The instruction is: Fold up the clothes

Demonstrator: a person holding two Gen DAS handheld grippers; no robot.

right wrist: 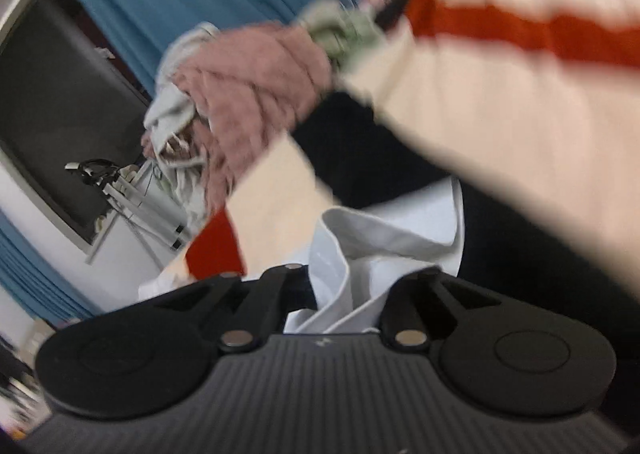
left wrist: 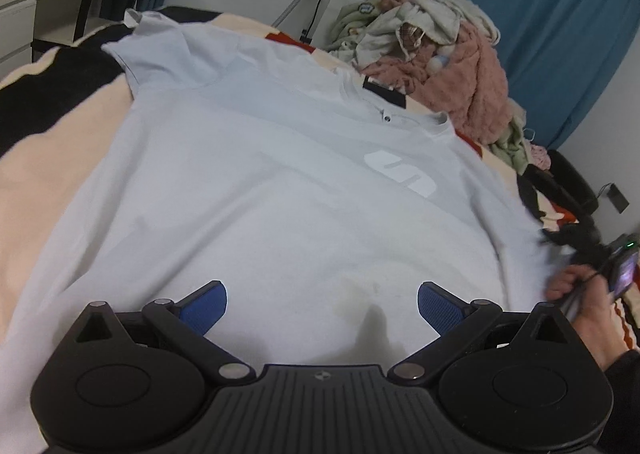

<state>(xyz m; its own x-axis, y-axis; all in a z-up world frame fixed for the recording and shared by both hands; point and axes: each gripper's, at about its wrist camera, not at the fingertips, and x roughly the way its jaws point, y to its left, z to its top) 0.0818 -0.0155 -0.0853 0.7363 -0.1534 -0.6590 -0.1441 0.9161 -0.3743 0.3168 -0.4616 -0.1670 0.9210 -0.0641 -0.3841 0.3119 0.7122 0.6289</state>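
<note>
We hover our left gripper (left wrist: 322,308) over the pale T-shirt (left wrist: 256,182), blue pads (left wrist: 434,308) spread wide apart with nothing between them. The shirt lies flat, front up, on the striped blanket (left wrist: 60,142), neck towards the clothes pile (left wrist: 436,54) by the blue curtain (left wrist: 560,14). At the shirt's right edge a hand (left wrist: 580,294) grips our other tool. The right wrist view is blurred, yet our right gripper (right wrist: 346,286) has its jaws pinched together on a bunched fold of the shirt (right wrist: 360,250).
</note>
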